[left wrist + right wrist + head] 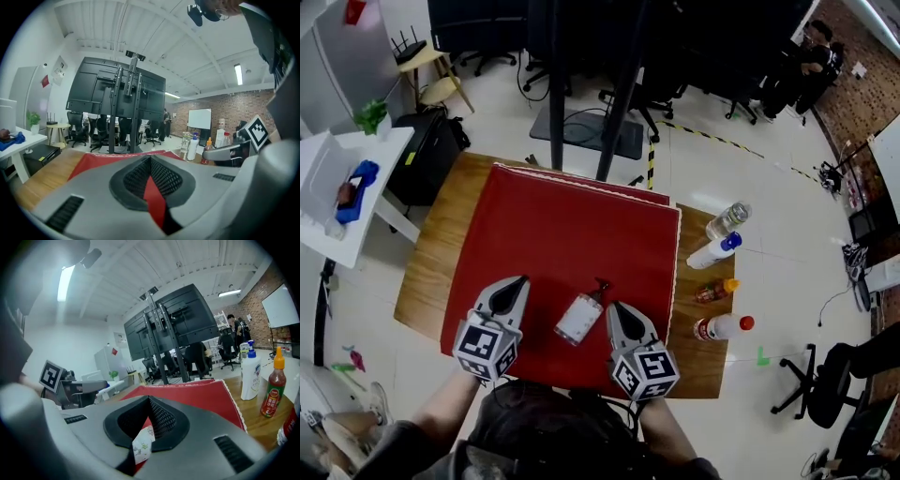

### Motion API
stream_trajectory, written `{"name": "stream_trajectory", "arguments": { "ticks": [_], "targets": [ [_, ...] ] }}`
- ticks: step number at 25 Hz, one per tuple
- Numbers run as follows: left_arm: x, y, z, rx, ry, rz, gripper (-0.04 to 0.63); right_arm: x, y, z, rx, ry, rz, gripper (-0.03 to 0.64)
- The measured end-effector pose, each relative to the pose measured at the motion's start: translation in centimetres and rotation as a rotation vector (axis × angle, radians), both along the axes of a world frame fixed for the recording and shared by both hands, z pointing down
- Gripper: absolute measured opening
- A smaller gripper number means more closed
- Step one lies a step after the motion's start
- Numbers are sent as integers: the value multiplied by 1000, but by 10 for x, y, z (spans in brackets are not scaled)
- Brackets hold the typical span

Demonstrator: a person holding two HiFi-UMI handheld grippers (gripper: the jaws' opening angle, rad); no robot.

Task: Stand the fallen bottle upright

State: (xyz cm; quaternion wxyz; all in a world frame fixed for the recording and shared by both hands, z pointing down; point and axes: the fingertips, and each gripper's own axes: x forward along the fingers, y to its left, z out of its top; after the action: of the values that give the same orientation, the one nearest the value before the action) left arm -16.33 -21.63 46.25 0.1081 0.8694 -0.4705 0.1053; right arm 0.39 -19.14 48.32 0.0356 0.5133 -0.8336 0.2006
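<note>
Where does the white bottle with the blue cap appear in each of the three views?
Head view: the white bottle with blue cap stands right of the red cloth.
Left gripper view: the bottle is right of centre, past the cloth.
Right gripper view: the bottle is at far right.
Shared landmark: the red cloth.
</note>
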Motion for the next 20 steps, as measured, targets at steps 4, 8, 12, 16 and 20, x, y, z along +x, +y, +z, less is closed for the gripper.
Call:
{"name": "stream_trajectory", "arguments": {
  "ticks": [4, 8, 12, 16, 20],
  "targets": [
    [-4, -23, 14, -33, 0, 42, 29, -11, -15, 27, -108, 17, -10, 14],
    [-3, -41, 28, -53, -9, 72, 29, -9, -32, 49, -176, 50, 29, 14],
    [1, -53, 51, -104, -18, 85, 29, -9, -42, 71, -260, 43, 43, 14],
    [5, -59, 67, -159, -15, 96, 29, -12, -48, 87, -327, 51, 30, 14],
    [9, -64, 76, -173, -36, 113, 29, -9, -53, 98, -374, 47, 36, 14]
  ]
}}
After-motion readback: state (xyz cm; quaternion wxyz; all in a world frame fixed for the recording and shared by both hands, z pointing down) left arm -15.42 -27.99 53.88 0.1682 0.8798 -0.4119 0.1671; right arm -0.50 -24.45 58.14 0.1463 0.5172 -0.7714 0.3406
